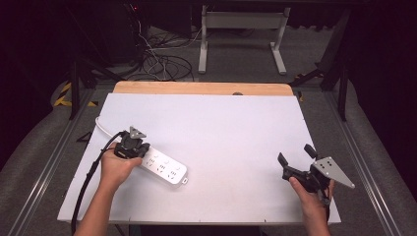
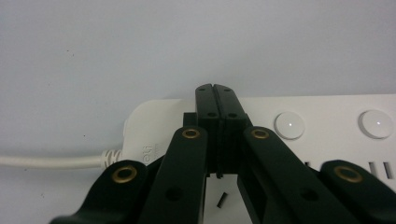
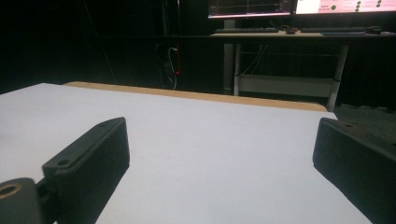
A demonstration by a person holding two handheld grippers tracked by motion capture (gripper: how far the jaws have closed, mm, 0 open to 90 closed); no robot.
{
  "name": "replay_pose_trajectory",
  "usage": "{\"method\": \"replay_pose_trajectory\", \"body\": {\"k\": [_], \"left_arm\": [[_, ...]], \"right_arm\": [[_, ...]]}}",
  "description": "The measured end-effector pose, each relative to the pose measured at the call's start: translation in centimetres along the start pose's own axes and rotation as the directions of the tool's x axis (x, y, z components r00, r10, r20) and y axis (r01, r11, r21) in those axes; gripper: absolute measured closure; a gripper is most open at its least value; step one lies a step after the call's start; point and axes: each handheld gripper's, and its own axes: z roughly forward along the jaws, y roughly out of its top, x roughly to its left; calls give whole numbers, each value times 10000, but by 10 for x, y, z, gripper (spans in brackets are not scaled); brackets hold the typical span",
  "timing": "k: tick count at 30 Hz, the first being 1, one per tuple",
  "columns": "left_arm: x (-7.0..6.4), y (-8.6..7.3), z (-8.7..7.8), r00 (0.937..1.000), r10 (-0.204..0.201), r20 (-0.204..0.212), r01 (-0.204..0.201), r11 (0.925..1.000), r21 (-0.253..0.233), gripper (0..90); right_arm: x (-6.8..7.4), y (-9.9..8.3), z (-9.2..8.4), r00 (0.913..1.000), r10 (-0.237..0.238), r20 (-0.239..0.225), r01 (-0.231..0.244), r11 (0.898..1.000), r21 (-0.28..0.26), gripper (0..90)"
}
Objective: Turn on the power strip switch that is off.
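Observation:
A white power strip [image 1: 164,167] lies slanted on the white table top [image 1: 226,123] at the front left, and its white cable [image 1: 101,127] runs off toward the left edge. My left gripper [image 1: 132,145] sits over the strip's cable end. In the left gripper view its jaws are pressed together, and the left gripper [image 2: 215,91] has its tips above the power strip [image 2: 327,112] near the cable [image 2: 46,161], with nothing visibly between them. Two round buttons [image 2: 289,125] lie to the right. My right gripper [image 1: 295,154] is held at the front right, open and empty; in its own view the right gripper [image 3: 219,154] has its jaws wide apart.
A wooden strip [image 1: 201,88] borders the table's far edge. Beyond it, a white desk frame [image 1: 241,34] and tangled cables [image 1: 162,61] are on the floor. Monitors [image 3: 299,5] glow in the dark background. Metal rails [image 1: 46,162] run along both sides of the table.

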Motion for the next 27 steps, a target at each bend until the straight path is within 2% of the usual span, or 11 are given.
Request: {"method": "replay_pose_trajectory", "body": {"k": [14,17,19,24,27], "left_arm": [[2,1,0,9999,-87,101,86,9999,75,900],[2,0,0,9998,-142,147,141,9999,84,900],[3,1,0,9991,-246,333,240,9996,165,900],[3,0,0,9990,-281,354,278,9996,83,900],[2,0,0,9994,-161,295,159,9999,57,900]], "right_arm": [[0,0,-1,10000,70,37,-70,10000,6,43],[0,0,-1,10000,90,27,-90,10000,10,43],[0,0,-1,10000,91,27,-91,10000,28,43],[0,1,-2,10000,91,36,-91,10000,-20,43],[0,1,-2,9999,110,19,-110,9999,-18,43]]}}
